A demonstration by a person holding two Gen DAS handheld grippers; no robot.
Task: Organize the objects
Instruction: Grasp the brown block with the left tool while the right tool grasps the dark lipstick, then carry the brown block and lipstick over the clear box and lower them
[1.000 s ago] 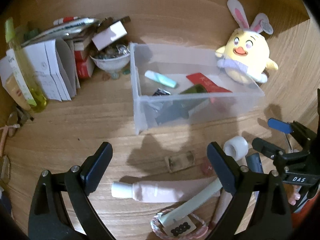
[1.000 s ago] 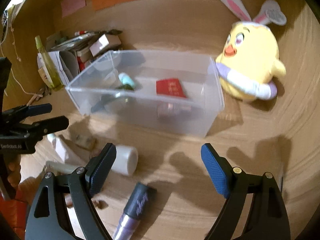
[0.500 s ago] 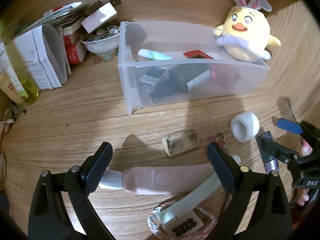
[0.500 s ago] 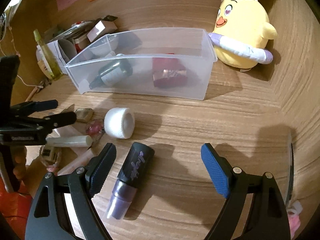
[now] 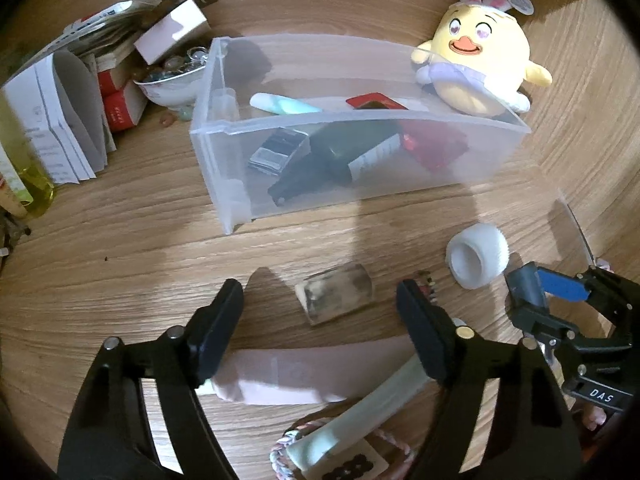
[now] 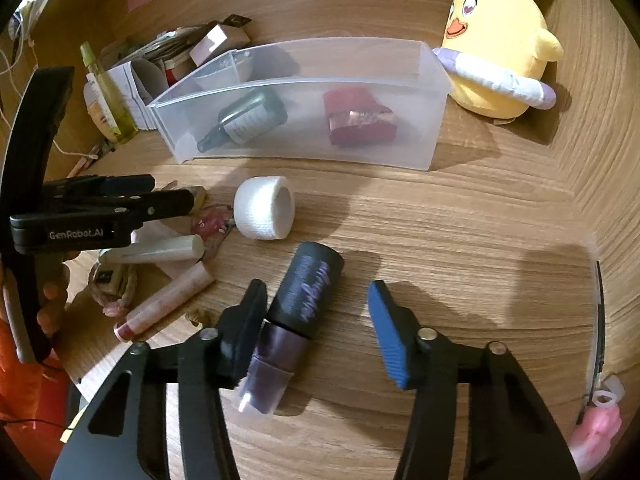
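A clear plastic bin (image 5: 460,160) (image 6: 400,152) on the wooden table holds a dark bottle (image 5: 336,156), a red packet (image 6: 360,122) and a mint tube (image 5: 284,105). My left gripper (image 5: 320,308) is open above a small clear vial (image 5: 335,298) and a pink tube (image 5: 308,372). My right gripper (image 6: 318,304) is open around a purple tube with a black cap (image 6: 296,312); its left finger is close beside the tube. A white tape roll (image 6: 264,208) (image 5: 478,256) lies between the grippers and the bin.
A yellow chick plush (image 5: 480,72) (image 6: 500,64) sits by the bin's far right end. Papers, boxes and a bowl of beads (image 5: 172,76) crowd the back left. A pale green tube (image 5: 360,416), a braided bracelet (image 5: 288,440) and a lip stick (image 6: 164,300) lie near.
Both grippers have dropped lower and nearer the table. My right gripper has closed in on the purple tube, which now lies between its fingers. Both stay open.
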